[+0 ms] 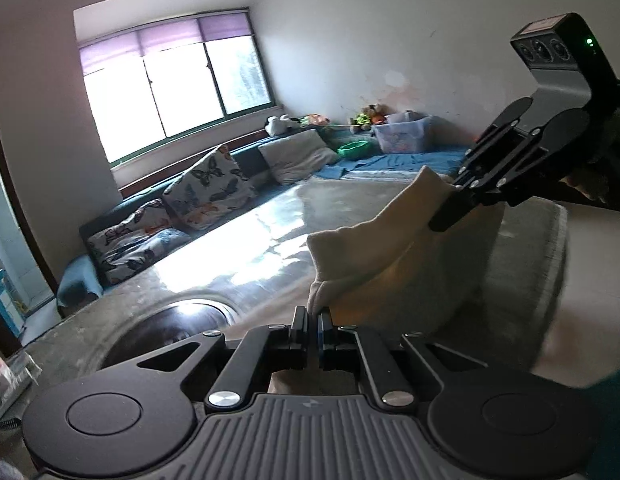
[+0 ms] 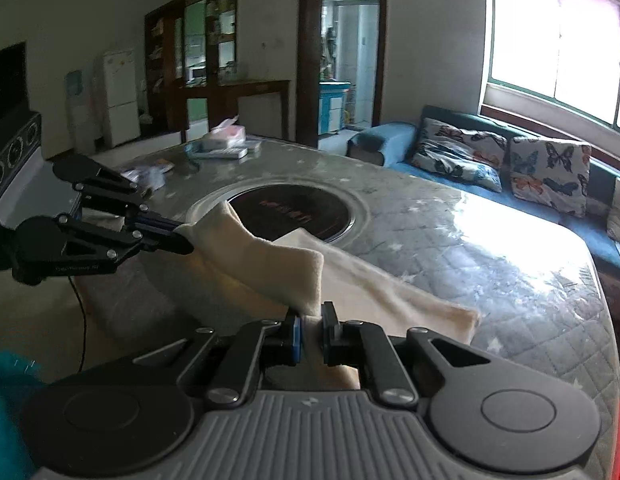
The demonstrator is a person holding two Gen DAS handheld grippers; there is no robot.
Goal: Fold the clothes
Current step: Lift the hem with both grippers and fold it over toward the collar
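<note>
A cream-coloured cloth [image 1: 390, 248] hangs between both grippers above the padded grey table [image 1: 270, 216]. My left gripper [image 1: 314, 314] is shut on one corner of it at the bottom of the left wrist view. My right gripper [image 1: 444, 220] shows there at upper right, shut on the other corner. In the right wrist view my right gripper [image 2: 310, 312] pinches the cloth [image 2: 270, 264], whose lower part lies on the table [image 2: 470, 248]. The left gripper [image 2: 182, 236] holds the far corner at left.
A round dark hotplate [image 2: 294, 210] is set in the table's middle. A tissue box [image 2: 230, 134] and small items lie at the far end. A blue sofa with butterfly cushions [image 2: 542, 172] runs under the window. A plastic storage bin [image 1: 402, 132] stands by the wall.
</note>
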